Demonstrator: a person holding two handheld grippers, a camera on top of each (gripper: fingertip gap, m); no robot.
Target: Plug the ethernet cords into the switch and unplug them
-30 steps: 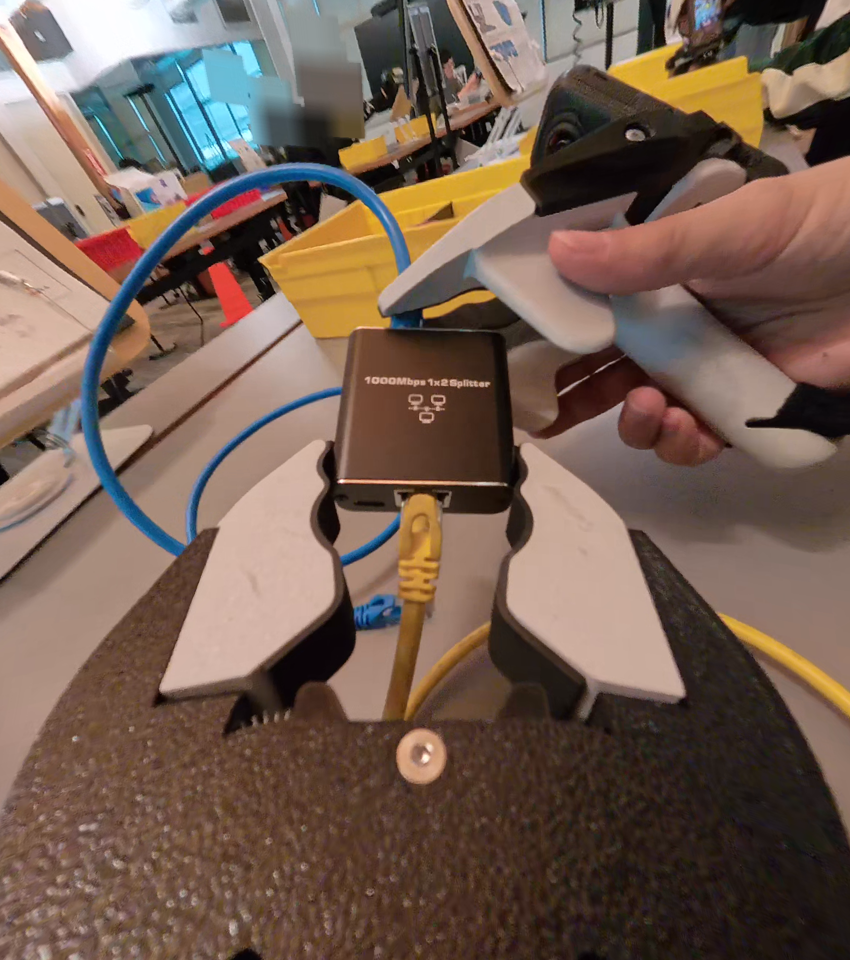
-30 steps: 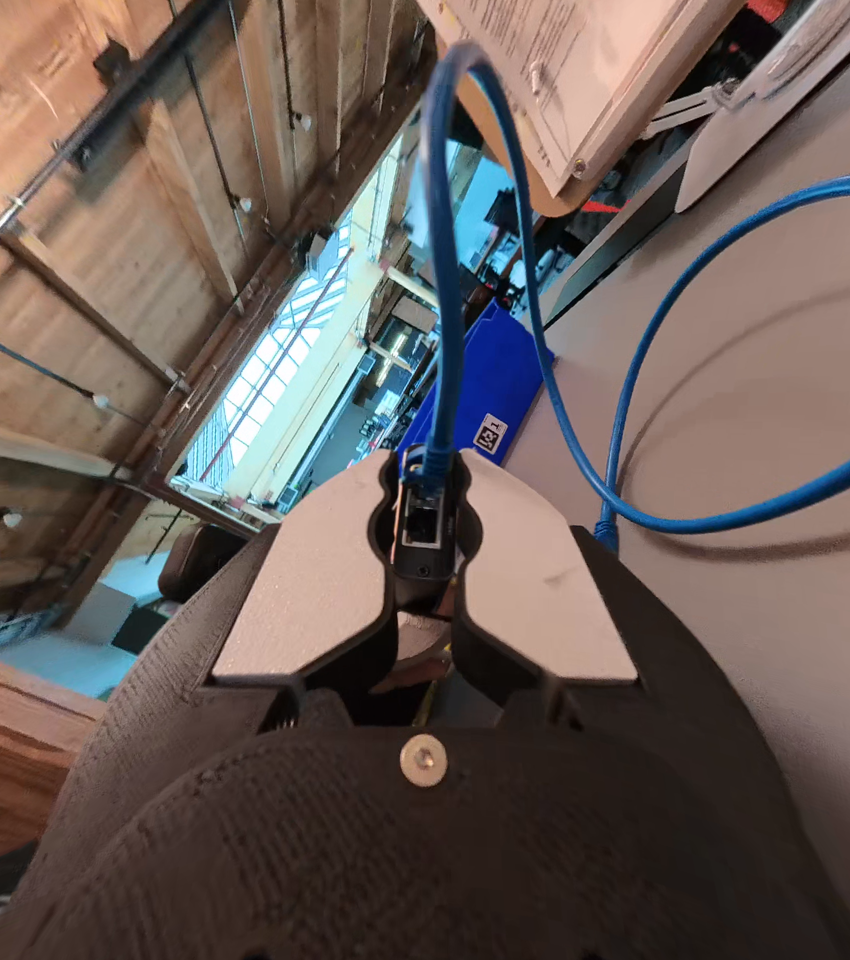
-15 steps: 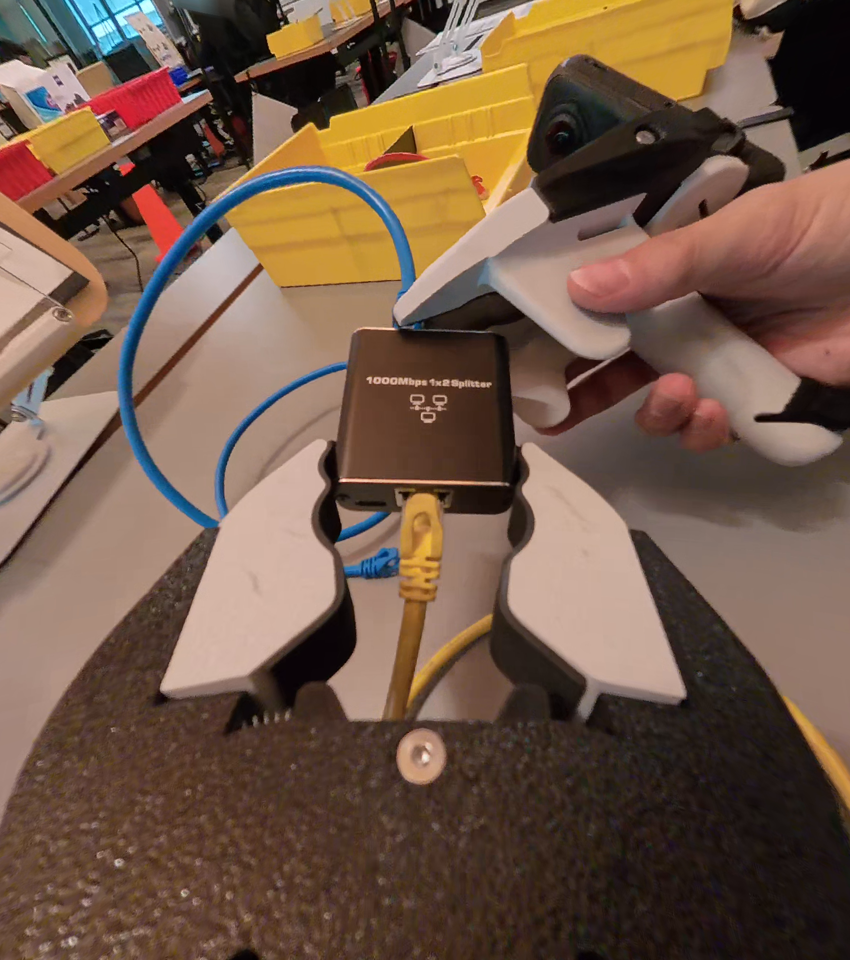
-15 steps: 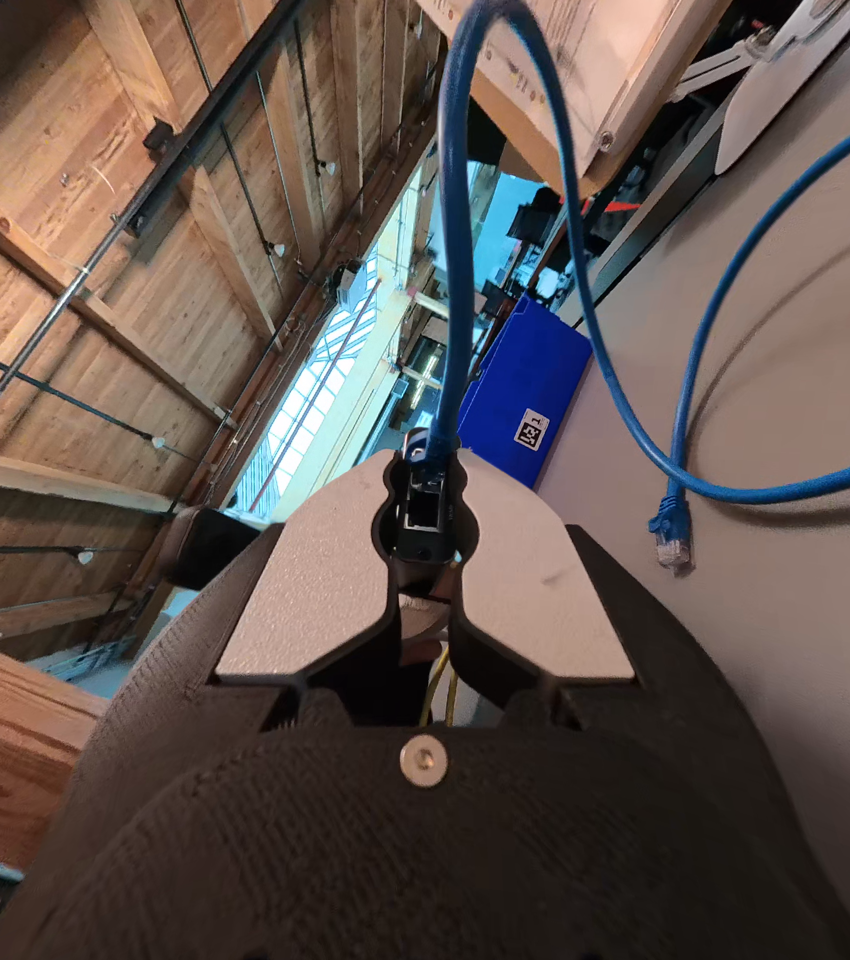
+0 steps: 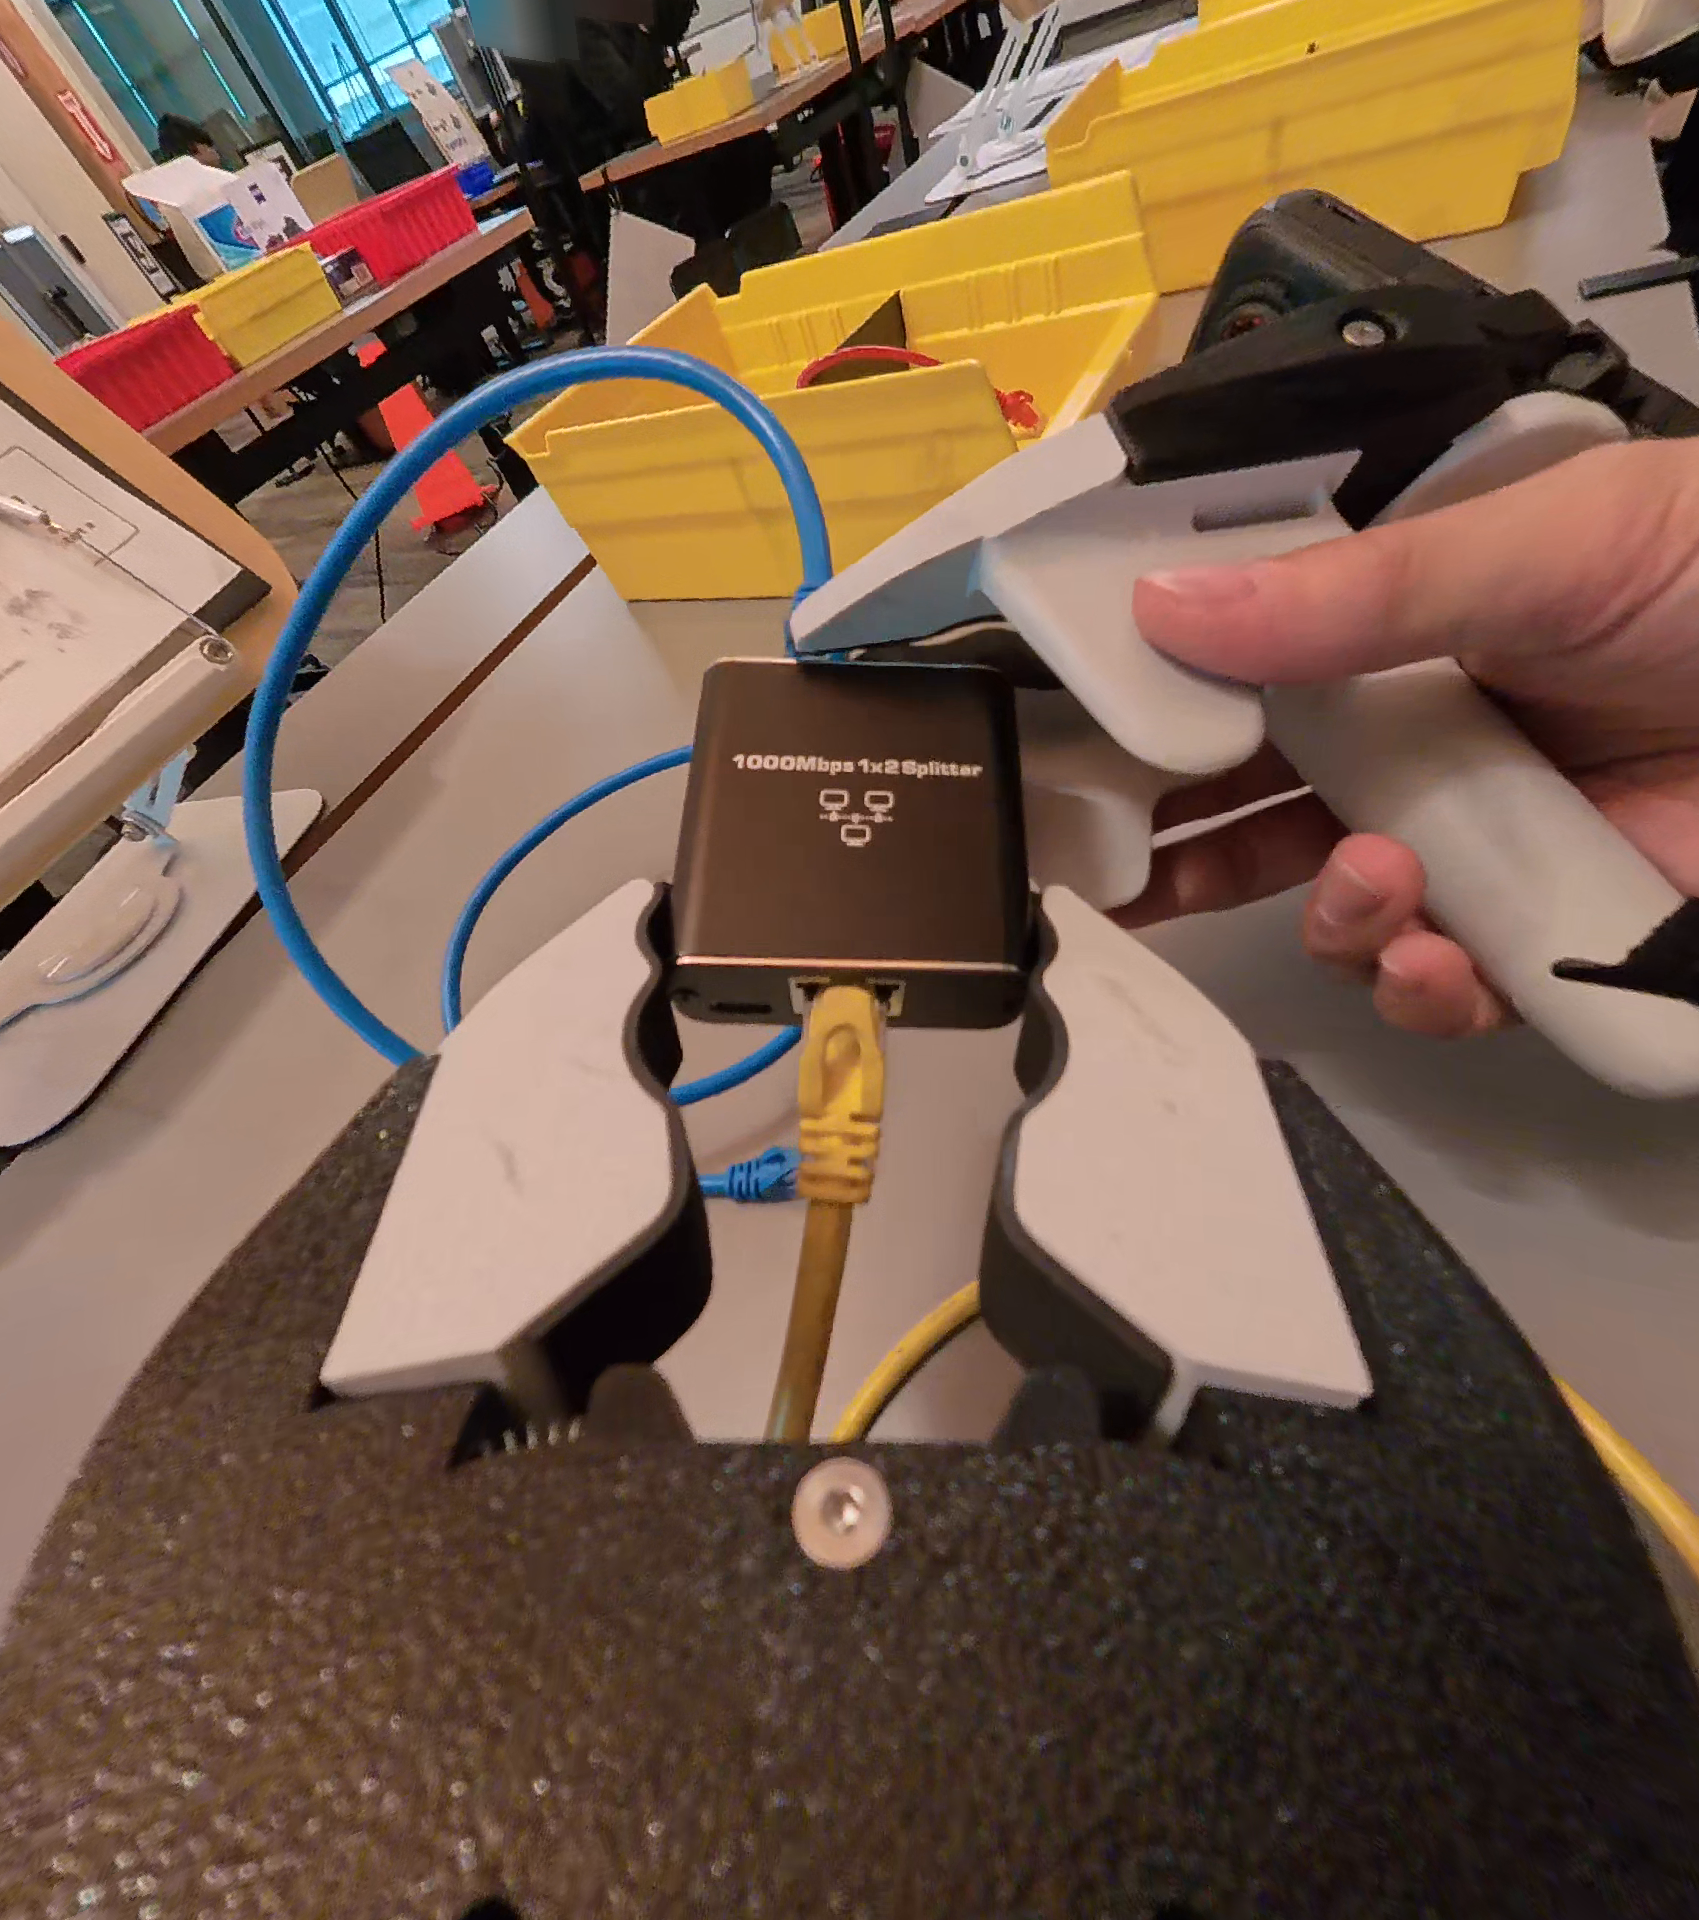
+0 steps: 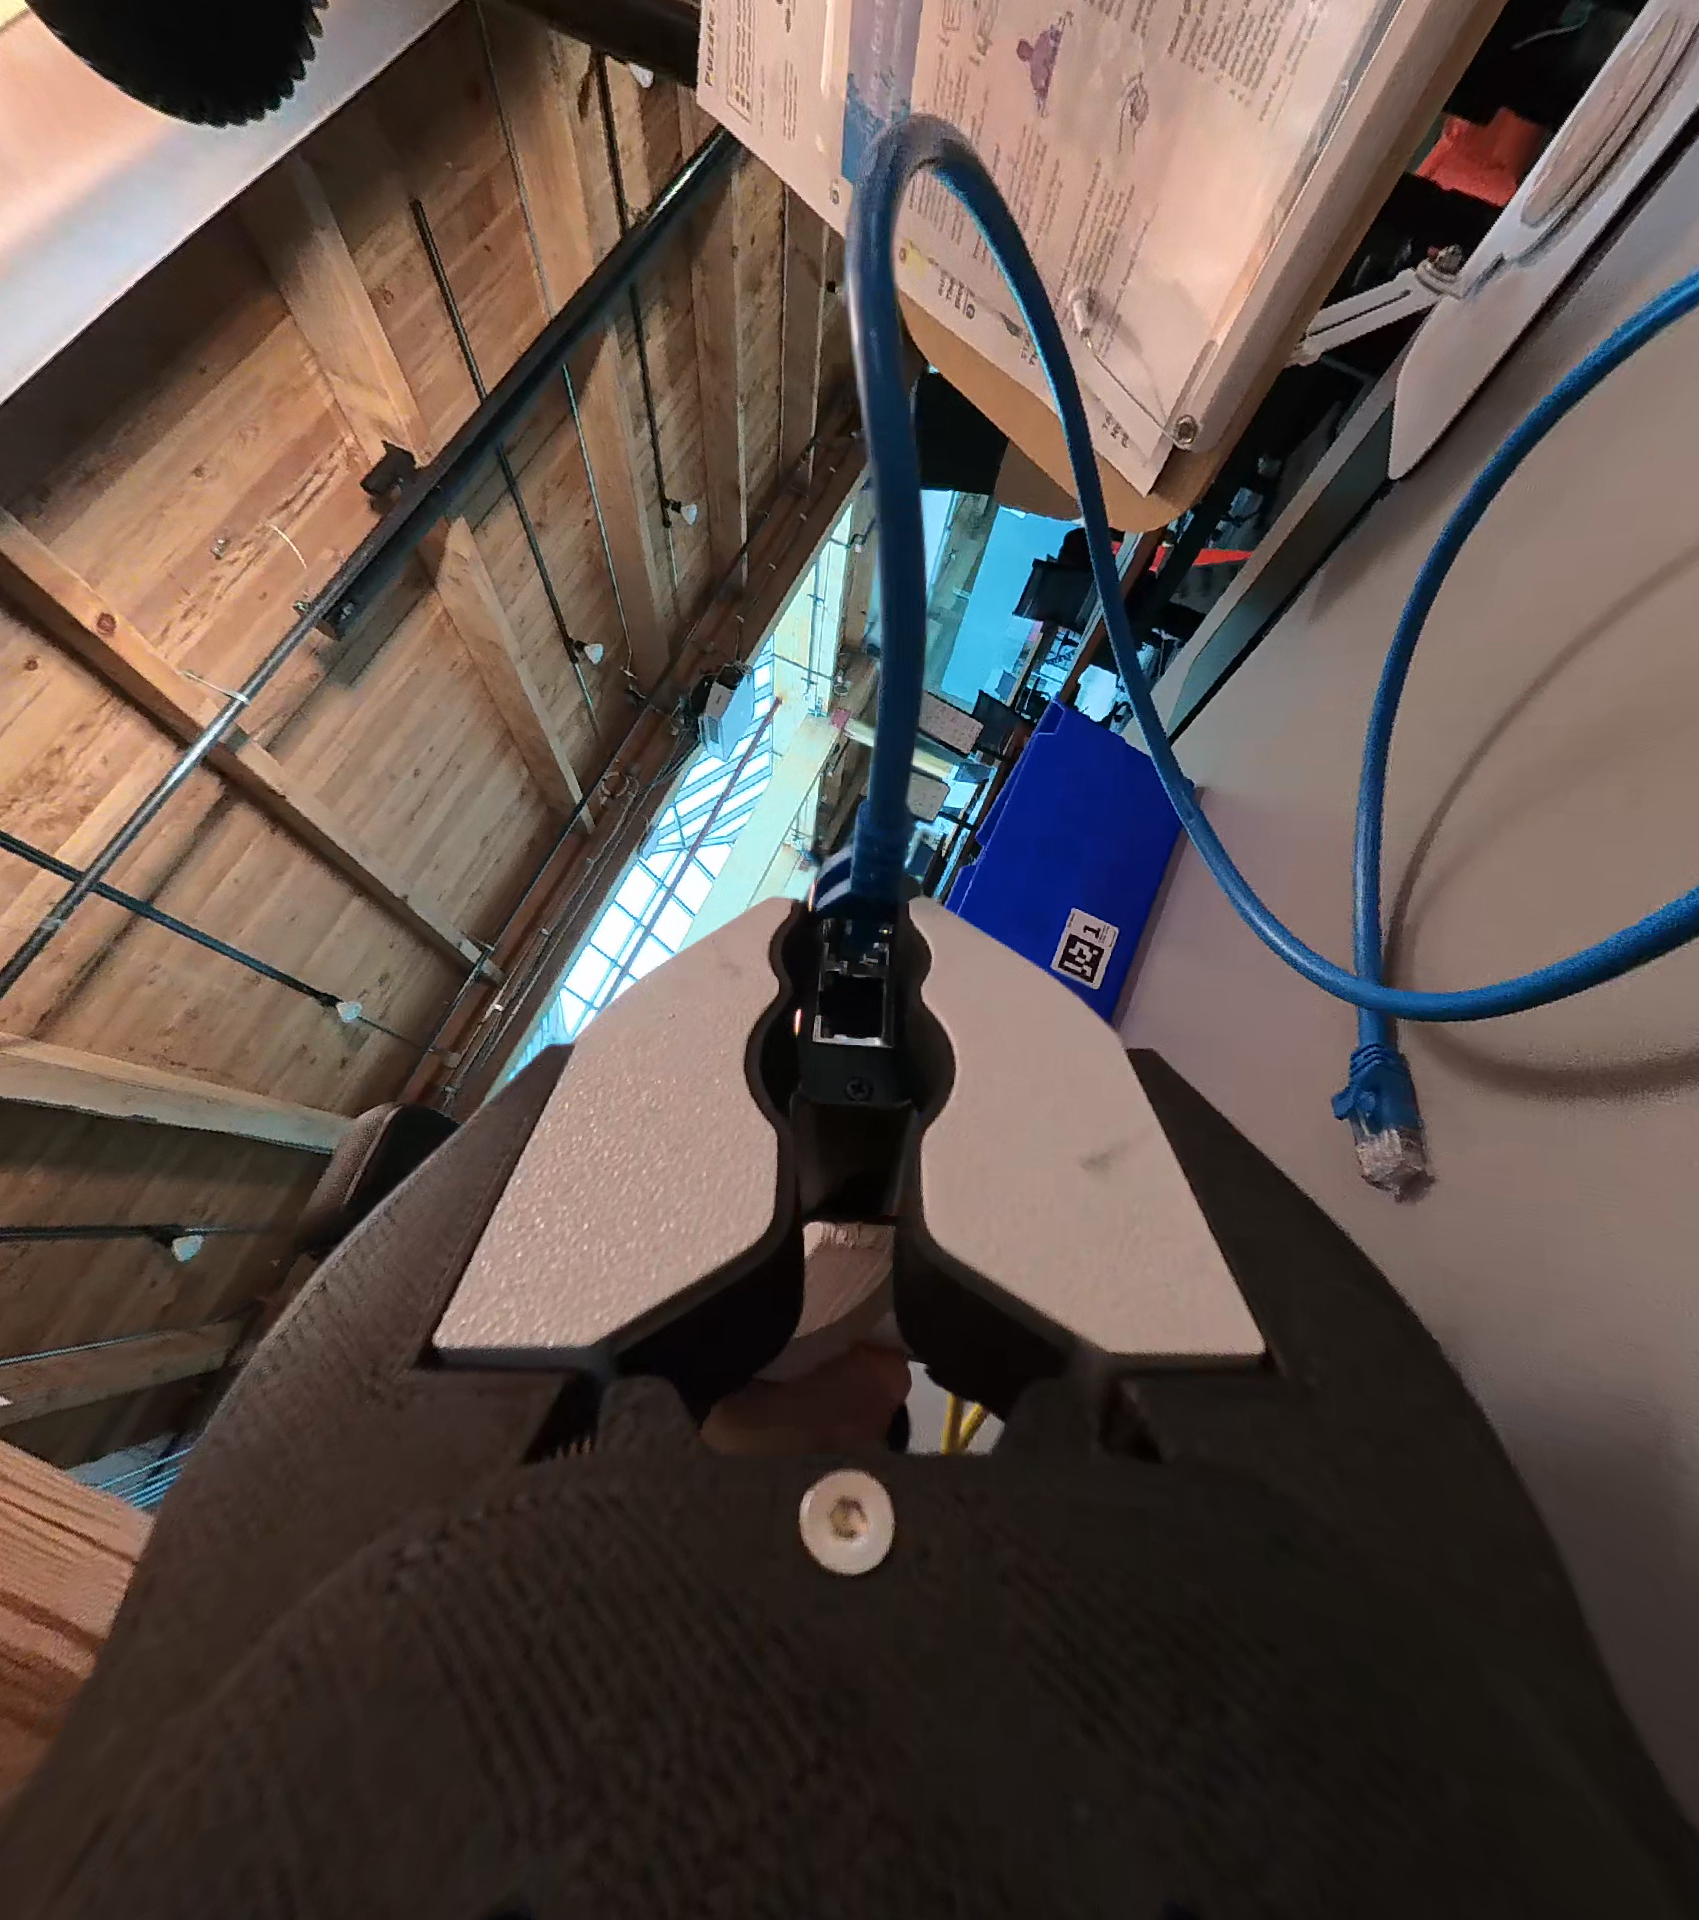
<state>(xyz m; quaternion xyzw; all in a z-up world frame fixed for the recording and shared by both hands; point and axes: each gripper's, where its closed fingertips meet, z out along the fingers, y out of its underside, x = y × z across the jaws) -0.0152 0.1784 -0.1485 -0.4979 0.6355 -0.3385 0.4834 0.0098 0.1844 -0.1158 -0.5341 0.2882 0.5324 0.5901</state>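
Observation:
A black switch box (image 5: 850,831) is clamped by its sides between my left gripper's (image 5: 847,914) fingers, above the grey table (image 5: 1396,1195). A yellow cord (image 5: 840,1101) is plugged into its near face. My right gripper (image 5: 809,642), held by a hand (image 5: 1551,623), reaches in from the right to the box's far edge. In the right wrist view my right gripper (image 6: 852,920) is shut around the blue cord's plug (image 6: 855,894) at the switch's far face (image 6: 850,1039), beside an empty port. The blue cord (image 6: 886,520) loops round to a loose plug (image 6: 1380,1127) lying on the table.
Yellow bins (image 5: 772,488) stand behind the switch. A tilted document stand (image 5: 45,644) with a white base (image 5: 45,997) is at the left. A blue bin (image 6: 1063,873) sits at the table's edge. The yellow cord's slack (image 5: 1655,1538) curves along the right.
Both grippers keep their holds. The switch and both grippers have shifted together, so the background has changed. The blue loop has swung, and its loose plug has come into the right wrist view.

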